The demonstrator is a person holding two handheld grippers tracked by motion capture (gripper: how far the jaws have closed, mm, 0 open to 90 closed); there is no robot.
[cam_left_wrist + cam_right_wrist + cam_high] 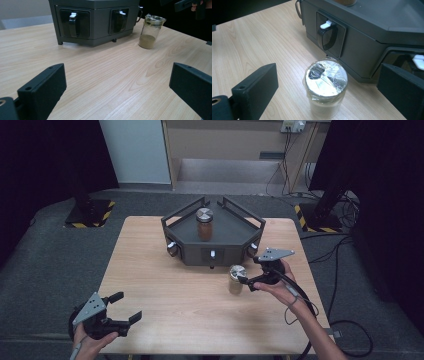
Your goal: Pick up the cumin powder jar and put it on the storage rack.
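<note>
Nearest, at the counter's [165,310] front-left corner, the left gripper [126,307] hovers with fingers wide, holding nothing — well apart from the dark tray unit [212,251]. Just in front of that unit's right corner stands the foil-capped jar [236,279], upright on the wood. The right gripper [249,281] sits beside it, fingers spread wide around the jar [325,91] without touching — the unit's knobbed face [328,37] close behind. A second jar [204,223] stands on top of the unit.
</note>
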